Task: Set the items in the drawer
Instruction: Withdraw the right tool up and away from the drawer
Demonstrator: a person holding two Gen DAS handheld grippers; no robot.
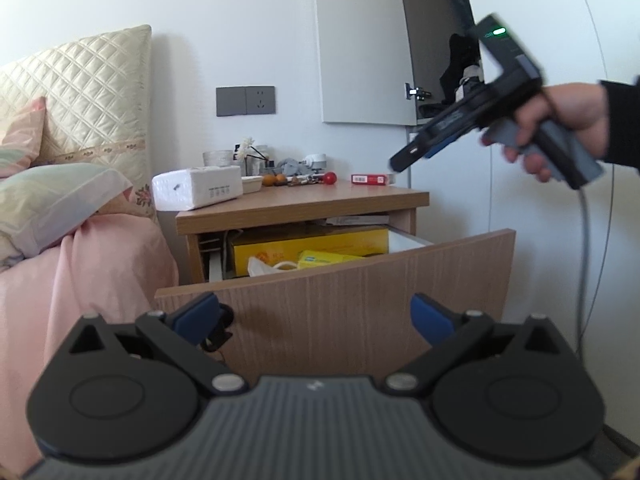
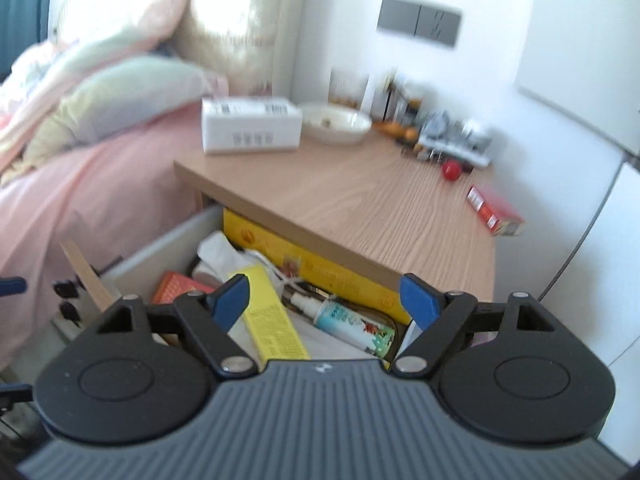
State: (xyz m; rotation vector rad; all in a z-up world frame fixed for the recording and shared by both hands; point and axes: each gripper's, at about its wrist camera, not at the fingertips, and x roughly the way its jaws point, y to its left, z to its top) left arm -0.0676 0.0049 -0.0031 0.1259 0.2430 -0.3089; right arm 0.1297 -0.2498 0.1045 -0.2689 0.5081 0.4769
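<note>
While both cameras face the bedside cabinet, we read the scene so:

Right hand (image 1: 560, 136): we see it raised at the right, above and beside the surface (image 2: 380, 200), holding its tool tilted downward.
Right gripper (image 2: 324, 304): its jaws stand spread wide and released; nothing sits between them.
Left gripper (image 1: 316, 316): it points nearly level at the wooden front of the drawer (image 1: 360, 304); its jaws are parted and grasp nothing.
Drawer: pulled out beneath the surface, below the right jaws.
Drawer contents: we make out a long yellow box (image 2: 272, 316), a spray bottle (image 2: 344, 320), an orange-red box (image 2: 176, 286), white crumpled bags and a large yellow carton (image 2: 320, 268) at the back.
Red box (image 2: 494, 210): it lies on the surface near its right edge, well apart from both jaws.
Red ball (image 2: 451, 170): on the surface, just behind the red box.
White tissue pack (image 2: 250, 126): at the surface's bed-side corner.
</note>
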